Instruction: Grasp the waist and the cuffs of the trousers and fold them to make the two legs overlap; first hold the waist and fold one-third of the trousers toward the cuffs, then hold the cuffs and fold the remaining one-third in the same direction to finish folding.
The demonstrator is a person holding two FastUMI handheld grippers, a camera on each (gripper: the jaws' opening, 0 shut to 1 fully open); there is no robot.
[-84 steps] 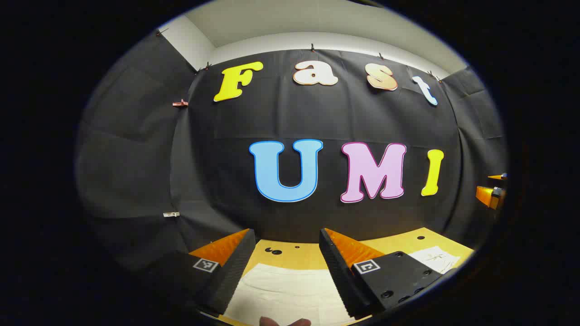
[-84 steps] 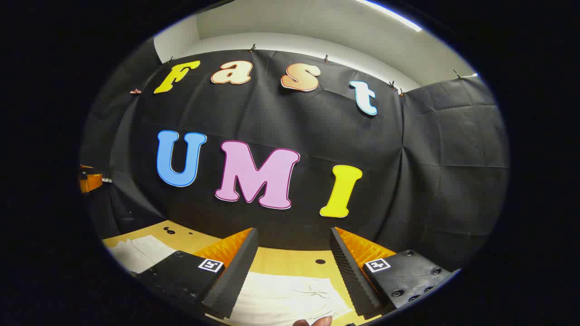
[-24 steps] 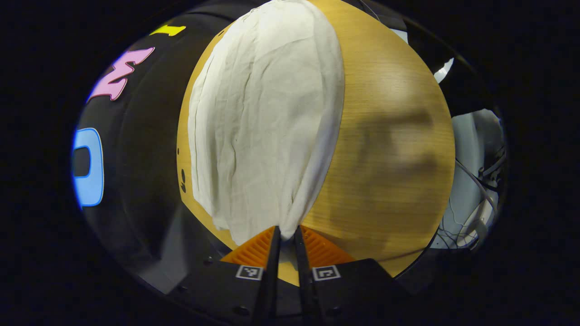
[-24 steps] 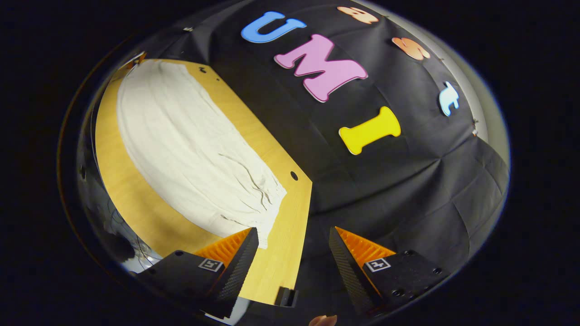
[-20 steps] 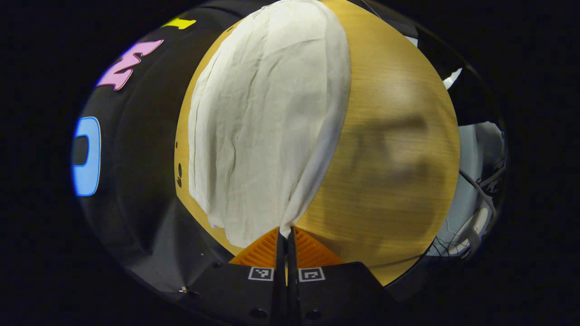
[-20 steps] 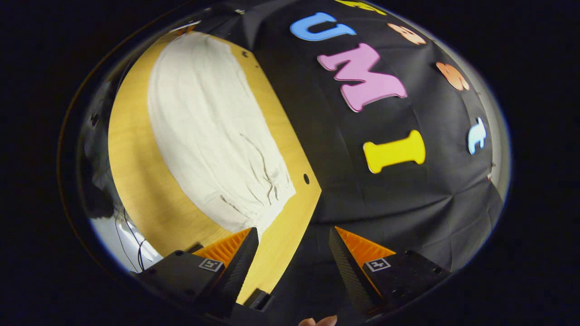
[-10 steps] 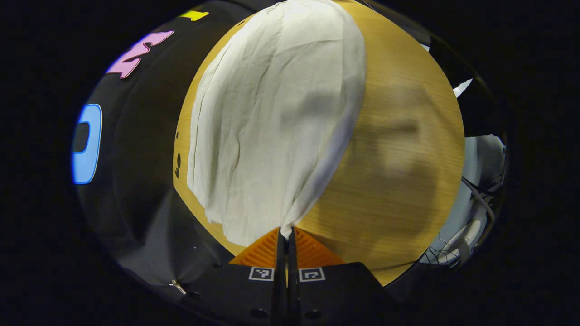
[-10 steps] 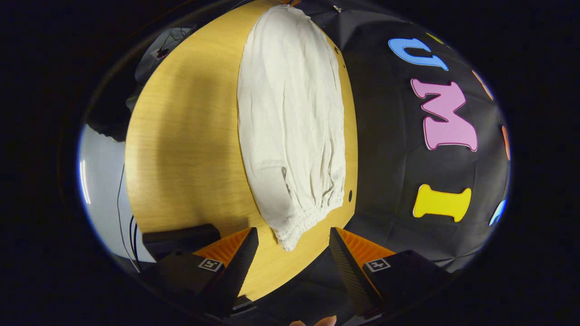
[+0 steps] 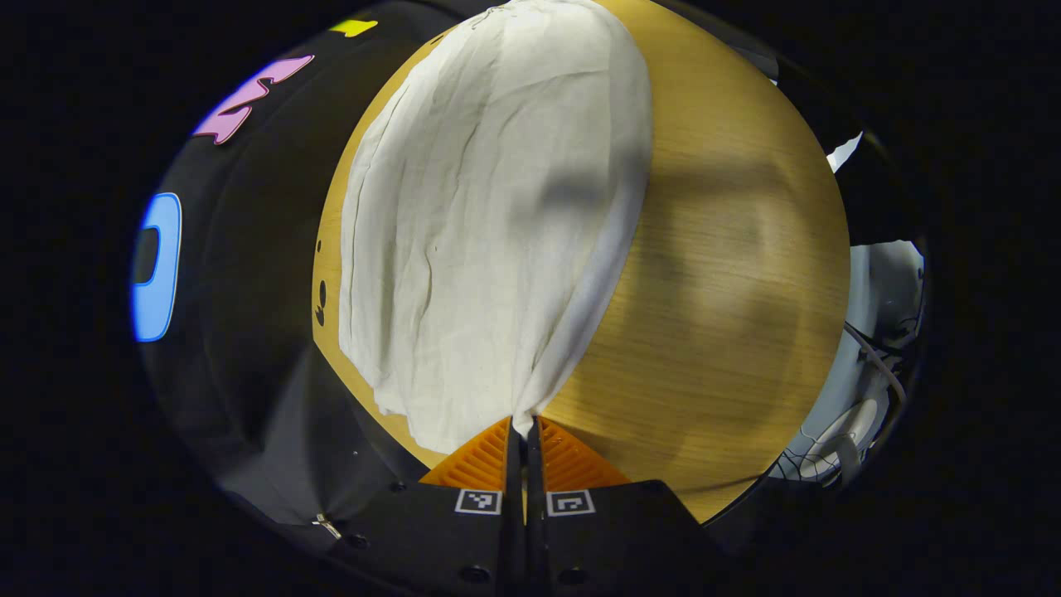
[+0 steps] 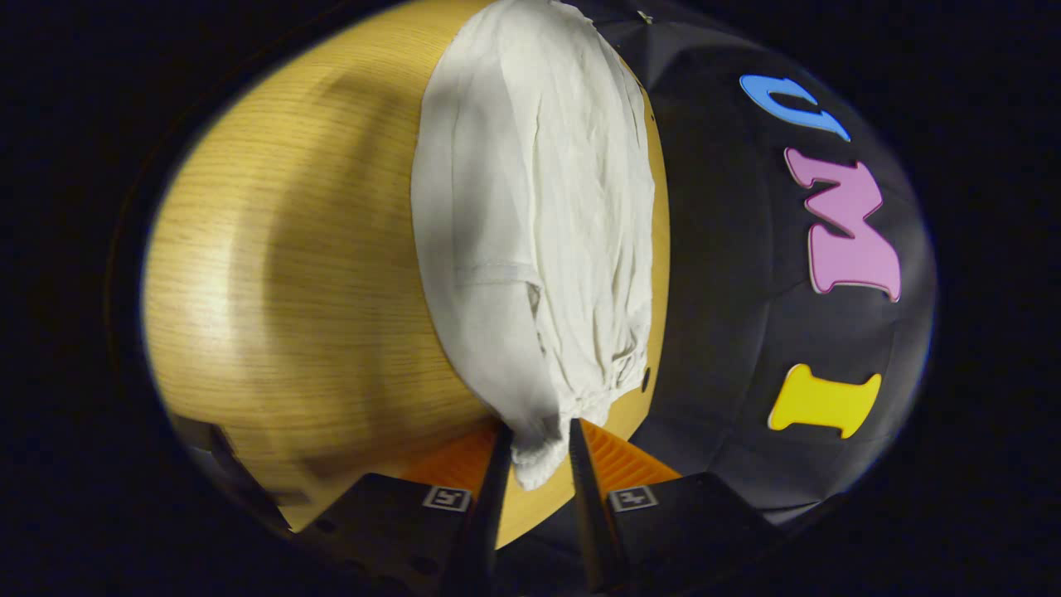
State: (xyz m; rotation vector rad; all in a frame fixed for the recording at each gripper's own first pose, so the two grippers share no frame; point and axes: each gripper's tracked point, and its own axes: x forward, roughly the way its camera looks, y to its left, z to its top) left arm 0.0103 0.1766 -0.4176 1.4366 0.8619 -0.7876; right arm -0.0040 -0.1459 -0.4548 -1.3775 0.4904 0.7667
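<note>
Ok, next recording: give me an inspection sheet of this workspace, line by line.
Surface: light wooden table with small dark holes near its far edge; shadows fall across it.
Job's things: cream-white cloth trousers lying flat lengthwise, gathered waist at one end.
Clutter: nothing seen.
Grippers: left gripper shut on a corner of the trousers; right gripper has the waist corner between its fingers, a gap showing, contact unclear.
Cables: a tangle of wires beyond the table edge.
Surroundings: black cloth wall behind the table.
</note>
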